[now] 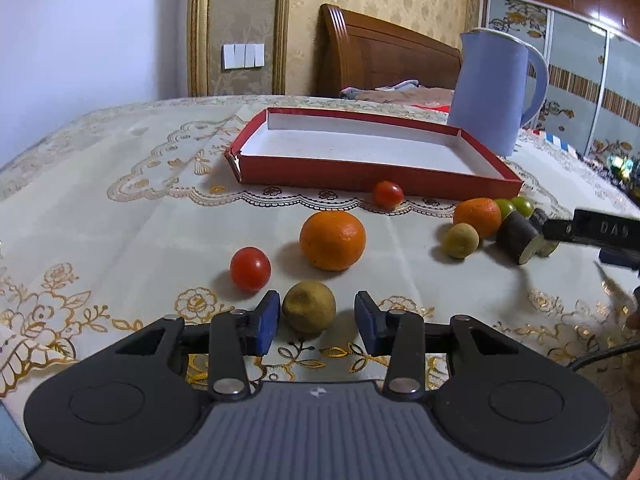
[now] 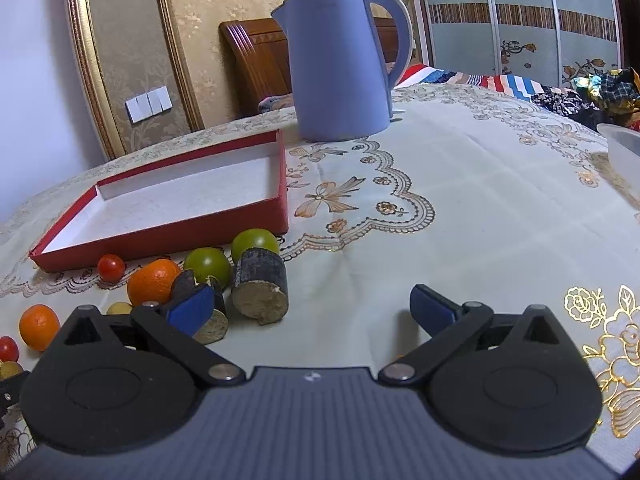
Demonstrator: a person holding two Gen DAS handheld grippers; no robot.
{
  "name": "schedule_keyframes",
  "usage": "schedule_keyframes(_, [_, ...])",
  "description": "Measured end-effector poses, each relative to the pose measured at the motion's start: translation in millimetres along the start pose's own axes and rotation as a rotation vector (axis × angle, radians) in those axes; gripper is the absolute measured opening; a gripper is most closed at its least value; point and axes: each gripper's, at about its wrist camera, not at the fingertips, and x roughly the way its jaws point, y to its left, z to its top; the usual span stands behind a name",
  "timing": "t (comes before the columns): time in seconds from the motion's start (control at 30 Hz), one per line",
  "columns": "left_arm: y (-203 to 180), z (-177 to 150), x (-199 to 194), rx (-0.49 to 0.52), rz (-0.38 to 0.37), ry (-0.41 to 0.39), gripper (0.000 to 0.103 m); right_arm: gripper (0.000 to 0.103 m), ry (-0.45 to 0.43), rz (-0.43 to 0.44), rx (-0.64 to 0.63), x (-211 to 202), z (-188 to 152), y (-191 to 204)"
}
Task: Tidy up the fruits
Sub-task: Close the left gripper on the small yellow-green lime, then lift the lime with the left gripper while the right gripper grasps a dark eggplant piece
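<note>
While the left gripper point(image 1: 316, 320) sits low over the bench point(image 1: 120, 216), its blue pads point(image 1: 267, 322) flank a small yellow-brown fruit point(image 1: 309, 307); the left pad looks just at the skin, a gap shows on the right side, so no grip, jaws part-open

Right gripper point(image 2: 312, 312) jaws spread wide, nothing between them, only cloth

Red tray point(image 1: 360, 172) lies toward the far edge of the bench, white inside, no fruit in it. Blue kettle point(image 2: 340, 68) stands behind the tray's right corner

Fruit on the cloth in front of the tray's near wall:
- small red tomato point(image 1: 388, 193) just beside that wall
- large orange point(image 1: 333, 240) nearer, second red tomato point(image 1: 250, 268) to its left
- right-hand cluster, seen best from the right wrist: smaller orange point(image 2: 154, 280), two green fruits point(image 2: 208, 266), another yellow-brown fruit point(image 1: 460, 240), two dark cylindrical cut pieces point(image 2: 260, 286) with pale ends; one piece partly behind the right gripper's left pad, contact unclear

Clear plastic container point(image 2: 624, 148) at the bench's right edge, mostly cut off
</note>
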Motion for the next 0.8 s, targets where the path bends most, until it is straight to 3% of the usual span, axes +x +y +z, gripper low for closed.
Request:
schedule_keyframes(0.07, [-2.7,-2.0,-0.7,0.018,0.008,-0.007,0.027,0.103,0.003,0.023,0.014,0.4,0.4,-2.5])
schedule_keyframes(0.2, [1.2,-1.8,-0.9,0.015,-0.008,-0.009,0.027,0.103,0.008,0.084,0.029,-5.2,1.1,-12.1])
schedule_keyframes(0.5, [2.0,-4.8,-0.9,0.011,-0.012,-0.028,0.027,0.103,0.037,0.075,-0.098,-21.2,-9.1,-18.6])
schedule_keyframes(0.6, [1.2,-5.6,-1.2,0.019,-0.009,-0.031,0.027,0.091,0.022,0.078,-0.149,-22.0,-3.7,-9.8])
schedule_keyframes(0.7, [0.8,-6.0,-1.3,0.021,-0.008,-0.034,0.027,0.09,0.013,0.016,-0.194,-13.1,5.5,0.1])
schedule_keyframes(0.8, [1.9,-5.8,-1.1,0.015,-0.013,-0.035,0.027,0.089,0.046,0.014,-0.19,1.4,11.4,4.6])
